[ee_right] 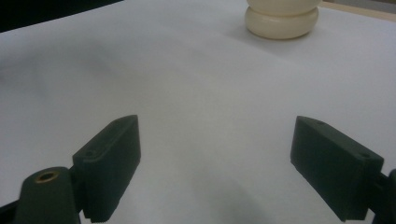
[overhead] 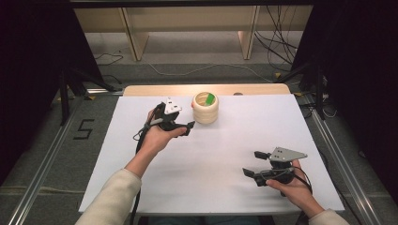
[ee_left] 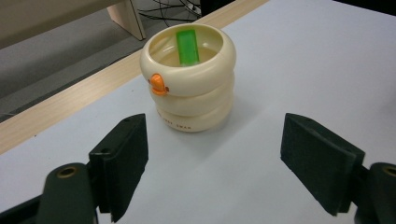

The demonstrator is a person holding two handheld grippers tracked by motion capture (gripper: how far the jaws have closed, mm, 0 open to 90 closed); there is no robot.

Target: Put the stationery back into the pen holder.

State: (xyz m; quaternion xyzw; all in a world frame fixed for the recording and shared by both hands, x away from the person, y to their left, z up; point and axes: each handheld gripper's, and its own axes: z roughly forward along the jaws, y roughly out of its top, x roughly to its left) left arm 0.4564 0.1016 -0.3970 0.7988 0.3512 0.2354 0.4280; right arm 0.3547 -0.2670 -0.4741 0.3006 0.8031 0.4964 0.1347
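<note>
Cream cup (ee_left: 189, 79) just beyond left claw (ee_left: 215, 170)

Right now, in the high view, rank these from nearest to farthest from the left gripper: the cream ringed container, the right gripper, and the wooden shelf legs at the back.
1. Cream ringed container, just beside the left gripper, toward the table's far edge.
2. Right gripper, near right part of the table.
3. Wooden shelf legs, on the floor beyond the table.

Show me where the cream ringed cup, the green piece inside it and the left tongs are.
cream ringed cup (ee_left: 194, 100), left gripper view, on its middle ring.
green piece (ee_left: 187, 46), left gripper view, on its flat face.
left tongs (overhead: 187, 127), high view, midway between the open tips, beside the cup.
</note>
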